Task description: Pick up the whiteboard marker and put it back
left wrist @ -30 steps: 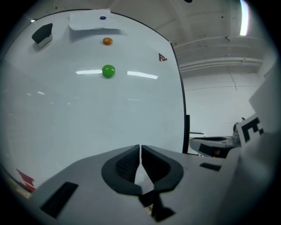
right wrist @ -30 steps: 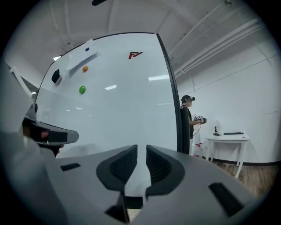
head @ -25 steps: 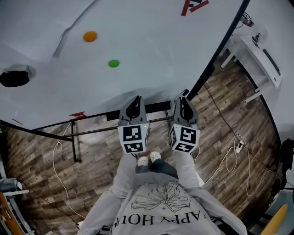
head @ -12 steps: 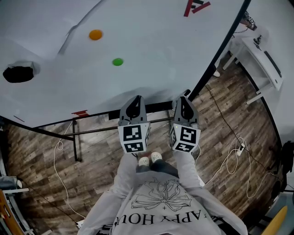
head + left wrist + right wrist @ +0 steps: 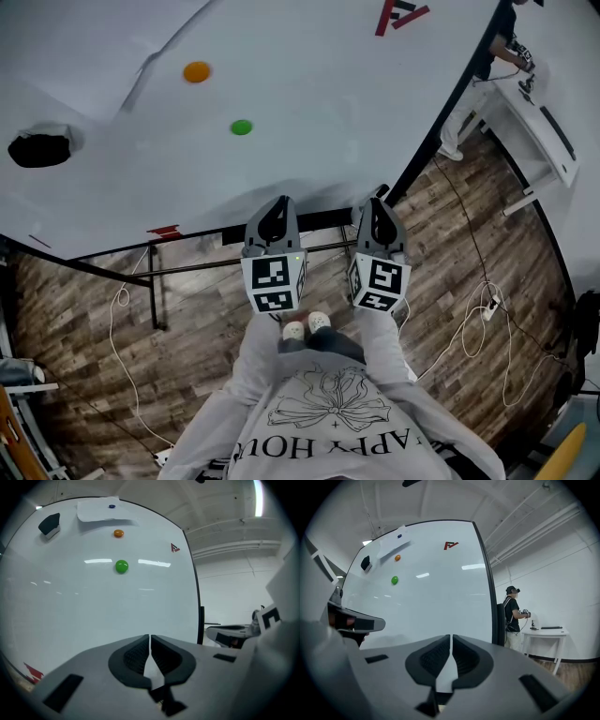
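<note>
Left gripper (image 5: 150, 638) and right gripper (image 5: 451, 638): jaws together with nothing between, the right's having just been closing. Whiteboard (image 5: 84, 611) lies ahead of both.

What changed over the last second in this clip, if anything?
The right gripper has just been closing its fingers, with nothing between them; they now meet. A person has walked into the head view's upper right, beside the white table. Both grippers stayed put before the whiteboard; the left gripper is shut and empty.
</note>
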Demonstrator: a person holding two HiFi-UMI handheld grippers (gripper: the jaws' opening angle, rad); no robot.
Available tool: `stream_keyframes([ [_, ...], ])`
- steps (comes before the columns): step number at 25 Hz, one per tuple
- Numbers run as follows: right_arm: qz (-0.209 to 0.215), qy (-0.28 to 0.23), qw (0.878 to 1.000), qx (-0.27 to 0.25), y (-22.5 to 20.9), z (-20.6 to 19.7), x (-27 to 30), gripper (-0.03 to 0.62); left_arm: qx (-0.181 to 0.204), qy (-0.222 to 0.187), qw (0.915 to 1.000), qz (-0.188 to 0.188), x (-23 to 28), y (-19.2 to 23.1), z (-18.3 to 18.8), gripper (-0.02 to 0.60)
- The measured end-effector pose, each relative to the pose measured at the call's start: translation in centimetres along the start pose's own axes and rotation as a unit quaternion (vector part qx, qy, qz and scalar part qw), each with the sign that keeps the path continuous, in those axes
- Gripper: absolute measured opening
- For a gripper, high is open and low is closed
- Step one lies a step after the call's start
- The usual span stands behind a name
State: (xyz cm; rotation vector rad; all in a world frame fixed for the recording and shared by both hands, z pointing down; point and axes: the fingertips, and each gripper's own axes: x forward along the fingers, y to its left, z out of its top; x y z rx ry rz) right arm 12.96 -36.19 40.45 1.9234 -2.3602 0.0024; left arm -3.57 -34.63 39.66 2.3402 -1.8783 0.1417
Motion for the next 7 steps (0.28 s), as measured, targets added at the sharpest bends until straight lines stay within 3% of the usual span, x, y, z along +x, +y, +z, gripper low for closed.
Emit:
stream_keyframes([
  [7, 0.0, 0.0, 1.0, 0.003, -0.35, 0.01, -0.03, 0.017, 0.001, 0.0, 1.0, 0.001, 0.06, -0.34, 0.14, 0.014],
])
